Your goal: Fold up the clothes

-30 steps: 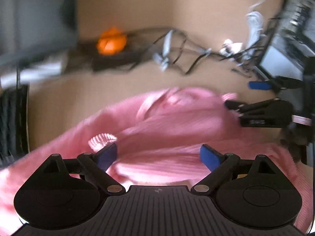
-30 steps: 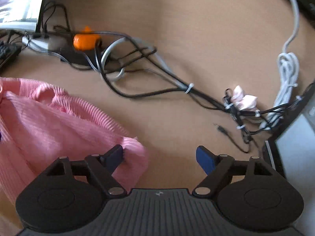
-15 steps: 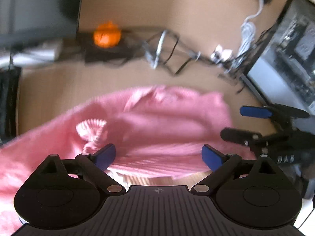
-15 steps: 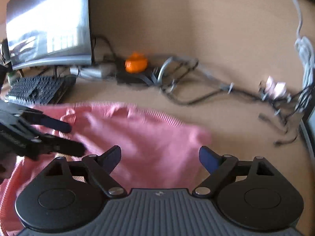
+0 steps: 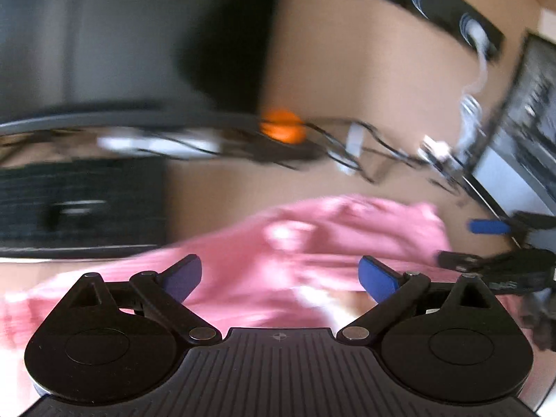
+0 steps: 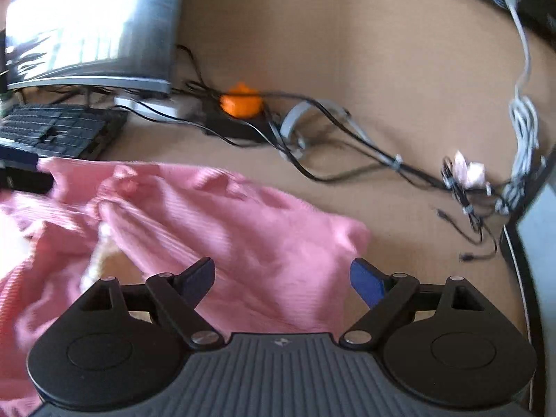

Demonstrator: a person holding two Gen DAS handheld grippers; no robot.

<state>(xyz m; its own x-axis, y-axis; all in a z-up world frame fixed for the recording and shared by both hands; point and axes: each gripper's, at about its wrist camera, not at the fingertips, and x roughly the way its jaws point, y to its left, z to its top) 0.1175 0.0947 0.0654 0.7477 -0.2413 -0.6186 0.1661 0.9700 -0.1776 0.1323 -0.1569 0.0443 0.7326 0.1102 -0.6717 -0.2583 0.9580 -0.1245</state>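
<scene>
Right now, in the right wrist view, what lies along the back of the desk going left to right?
Monitor → black keyboard → orange object on the cables → grey looped cable → small pink-white bundle → coiled white cable.

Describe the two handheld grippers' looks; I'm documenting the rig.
Both match: the left gripper and right gripper have matte black bodies with ribbed grey centre plates, round black side housings, silver pivot pins, black linkage arms and blue finger pads. No cables or sleeves are visible.
</scene>
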